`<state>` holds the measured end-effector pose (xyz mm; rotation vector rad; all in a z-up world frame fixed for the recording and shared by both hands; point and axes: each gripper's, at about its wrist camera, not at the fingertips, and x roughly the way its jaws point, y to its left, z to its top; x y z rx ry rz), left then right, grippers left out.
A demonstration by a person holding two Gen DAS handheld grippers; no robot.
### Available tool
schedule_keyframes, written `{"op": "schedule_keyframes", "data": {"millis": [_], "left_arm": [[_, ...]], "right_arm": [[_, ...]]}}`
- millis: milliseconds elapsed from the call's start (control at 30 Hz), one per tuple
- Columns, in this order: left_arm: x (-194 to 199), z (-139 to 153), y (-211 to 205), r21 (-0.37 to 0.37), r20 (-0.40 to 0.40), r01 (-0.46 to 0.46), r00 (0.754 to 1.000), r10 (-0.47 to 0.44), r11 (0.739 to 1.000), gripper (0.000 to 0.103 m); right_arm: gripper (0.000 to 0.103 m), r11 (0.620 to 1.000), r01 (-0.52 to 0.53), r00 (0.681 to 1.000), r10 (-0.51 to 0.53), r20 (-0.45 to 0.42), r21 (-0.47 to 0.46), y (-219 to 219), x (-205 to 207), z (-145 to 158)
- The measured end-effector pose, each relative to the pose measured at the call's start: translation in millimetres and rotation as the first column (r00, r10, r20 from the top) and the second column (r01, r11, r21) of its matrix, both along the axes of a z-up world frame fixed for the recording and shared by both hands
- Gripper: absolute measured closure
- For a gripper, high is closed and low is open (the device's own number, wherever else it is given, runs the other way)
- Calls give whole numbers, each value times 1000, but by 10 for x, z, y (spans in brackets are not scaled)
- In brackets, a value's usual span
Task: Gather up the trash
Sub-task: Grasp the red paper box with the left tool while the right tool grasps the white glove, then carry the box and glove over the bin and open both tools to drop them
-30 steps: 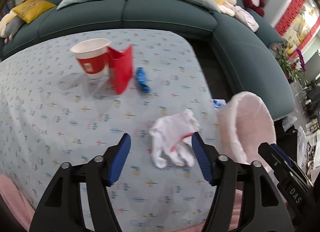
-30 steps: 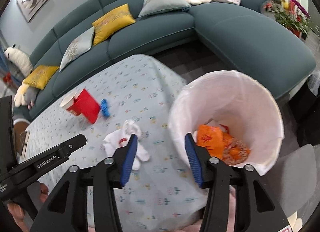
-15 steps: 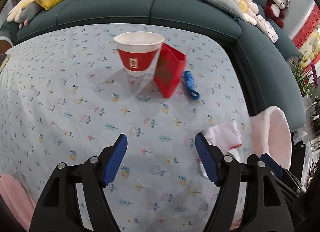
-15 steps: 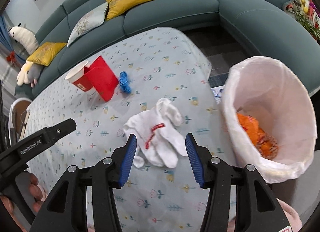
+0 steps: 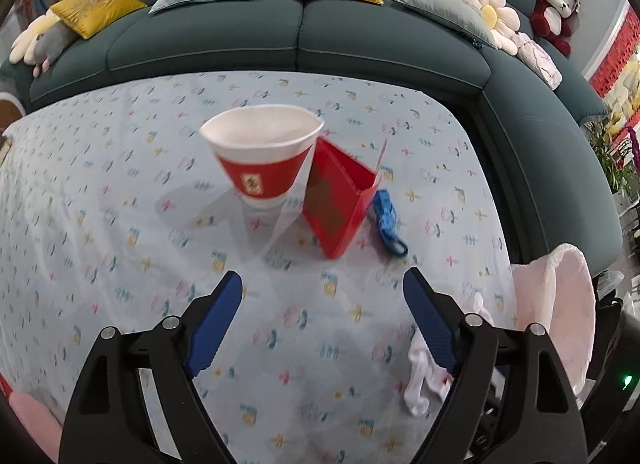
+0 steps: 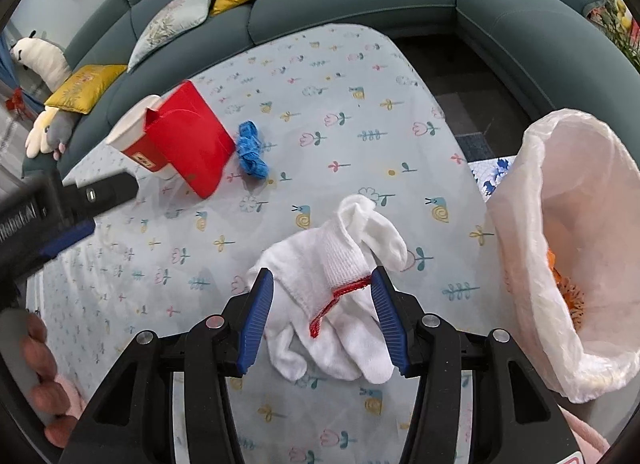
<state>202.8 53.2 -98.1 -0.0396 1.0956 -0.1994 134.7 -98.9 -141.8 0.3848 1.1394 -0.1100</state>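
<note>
White glove (image 6: pixel 340 296) lies near the tablecloth's (image 6: pixel 340 104) bin-side (image 6: pixel 580 264) edge.

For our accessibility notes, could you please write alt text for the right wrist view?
The right gripper hangs open astride white gloves on a flower-print tablecloth. A lined trash bin stands at right; a paper cup, red box and blue scrap lie beyond.

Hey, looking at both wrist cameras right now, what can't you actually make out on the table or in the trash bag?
- White gloves: left wrist view, mostly hidden behind the left gripper's own finger.
- Paper cup: right wrist view, largely covered by the red box.
- Trash bag contents: right wrist view, only orange scraps show; the bag wall hides the rest.
- Cup's label: left wrist view, too blurred to read.
</note>
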Motion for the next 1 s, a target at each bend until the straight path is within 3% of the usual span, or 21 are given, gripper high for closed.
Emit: {"op": "schedule_keyframes", "data": {"millis": [200, 300, 400, 467, 533, 733, 1000], "left_arm": [[250, -71, -156, 21, 13, 11, 1000, -11, 1000, 27], [340, -113, -212, 26, 7, 24, 1000, -24, 999, 37], [403, -175, -243, 27, -7, 33, 999, -32, 999, 50], [423, -215, -256, 25, -19, 40, 999, -40, 999, 75], [435, -259, -259, 22, -39, 44, 998, -43, 999, 87], [347, -192, -244, 17, -16, 32, 999, -31, 999, 90], [139, 51, -334, -11, 13, 43, 999, -43, 999, 90]], "right_arm": [[65, 1000, -7, 1000, 7, -29, 7, -17, 106, -163], [73, 1000, -5, 999, 6, -42, 18, -28, 137, -231], [78, 1000, -7, 999, 8, -37, 14, -31, 151, -249], [84, 1000, -13, 999, 14, -36, 16, -20, 161, -252], [89, 1000, -13, 999, 14, -36, 27, -17, 165, -251], [94, 999, -25, 1000, 26, -15, 27, 20, 138, -161], [94, 999, -9, 998, 8, 61, 30, -55, 14, 197]]}}
